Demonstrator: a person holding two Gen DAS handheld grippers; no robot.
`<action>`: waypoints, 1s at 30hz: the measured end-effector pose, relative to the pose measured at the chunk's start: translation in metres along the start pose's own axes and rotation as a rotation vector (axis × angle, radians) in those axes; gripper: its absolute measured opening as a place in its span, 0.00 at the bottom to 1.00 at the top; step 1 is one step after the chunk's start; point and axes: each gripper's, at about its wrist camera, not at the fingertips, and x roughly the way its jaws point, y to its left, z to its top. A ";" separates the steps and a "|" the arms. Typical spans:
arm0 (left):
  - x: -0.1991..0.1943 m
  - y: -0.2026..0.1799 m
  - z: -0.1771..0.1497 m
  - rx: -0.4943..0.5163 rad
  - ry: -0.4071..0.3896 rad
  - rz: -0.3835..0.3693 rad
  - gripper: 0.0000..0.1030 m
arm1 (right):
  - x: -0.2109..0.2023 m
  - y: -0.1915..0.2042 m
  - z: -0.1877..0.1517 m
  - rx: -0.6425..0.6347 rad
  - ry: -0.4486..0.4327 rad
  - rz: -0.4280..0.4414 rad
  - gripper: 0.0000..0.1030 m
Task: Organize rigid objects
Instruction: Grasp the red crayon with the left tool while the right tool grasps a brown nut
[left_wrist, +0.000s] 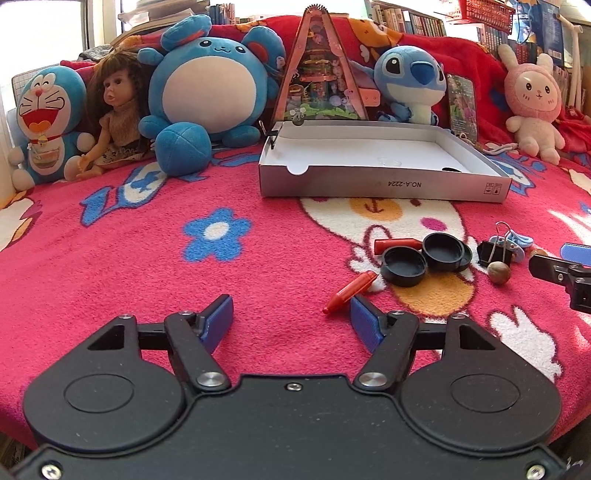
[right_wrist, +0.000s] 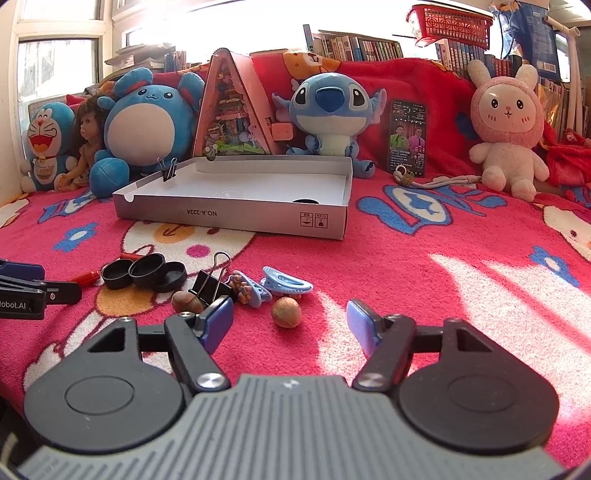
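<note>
Looking from the left wrist, the left gripper (left_wrist: 291, 317) stands spread and empty; a red crayon (left_wrist: 349, 291) lies just beside its right pad, light, stiff, probably slick, best pinched mid-barrel.

From the right wrist, the right gripper (right_wrist: 290, 319) is likewise unclenched, a nut (right_wrist: 286, 312) between its fingers, untouched: hard, round, apt to roll.

Left gripper (left_wrist: 291, 317) angled downward, blue pads apart, nothing between them, right gripper (right_wrist: 290, 319) likewise, jaws spread, empty
</note>
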 end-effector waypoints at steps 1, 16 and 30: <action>0.001 0.001 0.000 -0.001 -0.001 0.012 0.66 | 0.000 0.000 0.000 -0.001 0.000 -0.001 0.73; 0.016 0.005 0.012 -0.014 -0.013 0.095 0.67 | 0.003 -0.001 -0.003 0.018 0.015 -0.012 0.53; 0.011 -0.025 0.010 0.058 -0.064 -0.012 0.71 | 0.005 -0.002 -0.002 0.043 0.014 -0.018 0.53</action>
